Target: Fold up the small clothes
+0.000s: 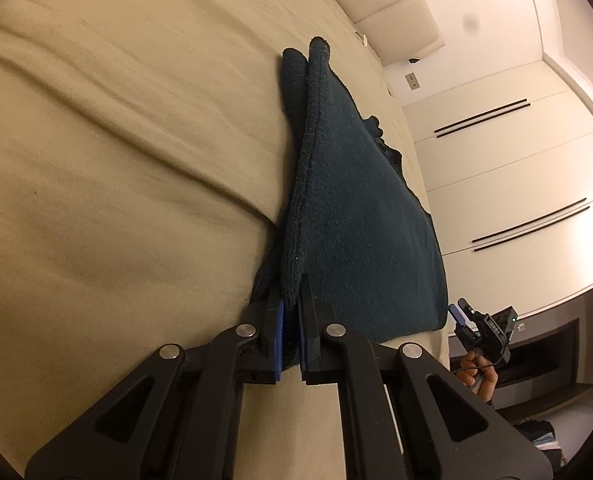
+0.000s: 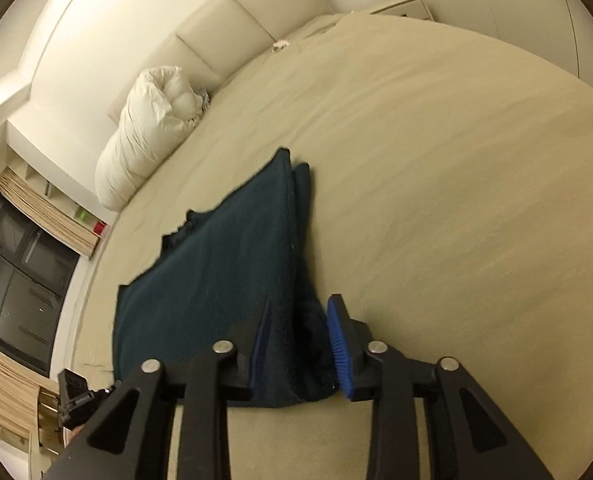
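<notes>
Left wrist view: two grippers at the near edge of a dark teal garment on a beige bed.

Closest to this camera, the left gripper (image 1: 290,312) is clenched on a thick doubled edge of the teal garment (image 1: 356,216), blue pads pressed against the fabric. From the other wrist, the right gripper (image 2: 298,334) has its jaws spread, with a corner of the same garment (image 2: 224,264) sitting loosely between them, unpinched. Beyond the tools, the cloth lies on the bed sheet (image 1: 116,168) in layers, one long edge stacked on another, its far side ragged and uneven. A white rolled duvet (image 2: 144,132) rests well apart by the headboard. Folding looks partly done: at least one fold is laid, with squaring and further folds remaining.
</notes>
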`<state>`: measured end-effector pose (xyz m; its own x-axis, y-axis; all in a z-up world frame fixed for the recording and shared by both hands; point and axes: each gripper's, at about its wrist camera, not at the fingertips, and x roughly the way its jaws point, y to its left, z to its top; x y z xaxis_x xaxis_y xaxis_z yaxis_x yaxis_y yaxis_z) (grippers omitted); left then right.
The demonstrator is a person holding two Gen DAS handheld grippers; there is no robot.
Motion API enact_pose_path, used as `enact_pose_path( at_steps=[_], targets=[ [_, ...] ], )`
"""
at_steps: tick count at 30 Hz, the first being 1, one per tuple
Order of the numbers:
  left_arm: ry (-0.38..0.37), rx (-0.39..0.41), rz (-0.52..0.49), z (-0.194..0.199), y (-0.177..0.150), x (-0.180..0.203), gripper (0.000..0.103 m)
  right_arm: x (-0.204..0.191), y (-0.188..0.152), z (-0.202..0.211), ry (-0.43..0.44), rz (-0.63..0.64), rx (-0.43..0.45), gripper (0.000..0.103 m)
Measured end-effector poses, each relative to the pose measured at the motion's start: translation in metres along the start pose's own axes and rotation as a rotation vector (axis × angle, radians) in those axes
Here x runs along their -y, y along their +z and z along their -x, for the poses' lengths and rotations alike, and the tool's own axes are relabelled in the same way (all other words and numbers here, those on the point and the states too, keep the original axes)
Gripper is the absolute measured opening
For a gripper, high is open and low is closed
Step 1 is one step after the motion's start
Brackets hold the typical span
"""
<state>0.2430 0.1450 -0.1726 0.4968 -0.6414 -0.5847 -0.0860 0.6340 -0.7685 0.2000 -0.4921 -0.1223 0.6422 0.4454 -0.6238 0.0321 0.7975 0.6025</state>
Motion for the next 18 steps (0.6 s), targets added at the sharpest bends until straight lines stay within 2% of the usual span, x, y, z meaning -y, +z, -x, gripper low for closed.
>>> enact_pose_path(
  at_steps=[1, 3, 6, 8, 9, 10, 13, 18],
  targets=[
    [-0.002, -0.001, 0.001, 0.000, 0.000, 0.000, 0.005, -0.001, 0.000, 0.001, 0.013, 0.005, -0.001, 0.051],
    [-0.004, -0.003, 0.003, 0.000, 0.000, 0.000, 0.005, -0.005, -0.003, -0.002, 0.035, 0.045, -0.026, 0.061],
    [0.002, -0.003, 0.002, -0.001, 0.000, 0.001, 0.005, -0.013, -0.010, -0.015, 0.004, 0.116, -0.087, 0.061],
    [0.006, -0.004, -0.001, 0.000, -0.001, 0.000, 0.005, -0.013, -0.016, -0.028, -0.042, 0.137, -0.138, 0.051],
    [0.006, -0.005, 0.000, 0.000, -0.001, 0.000, 0.005, -0.012, -0.019, -0.036, -0.058, 0.146, -0.173, 0.034],
    [0.007, -0.005, 0.000, 0.001, -0.001, 0.000, 0.005, -0.012, -0.022, -0.040, -0.080, 0.164, -0.184, 0.028],
    [0.013, -0.008, -0.001, 0.001, -0.001, 0.001, 0.005, -0.009, -0.024, -0.037, -0.105, 0.155, -0.172, 0.018],
    [0.023, -0.007, -0.013, 0.003, -0.003, 0.003, 0.005, 0.011, -0.025, -0.038, -0.073, 0.039, -0.168, 0.017]
  ],
)
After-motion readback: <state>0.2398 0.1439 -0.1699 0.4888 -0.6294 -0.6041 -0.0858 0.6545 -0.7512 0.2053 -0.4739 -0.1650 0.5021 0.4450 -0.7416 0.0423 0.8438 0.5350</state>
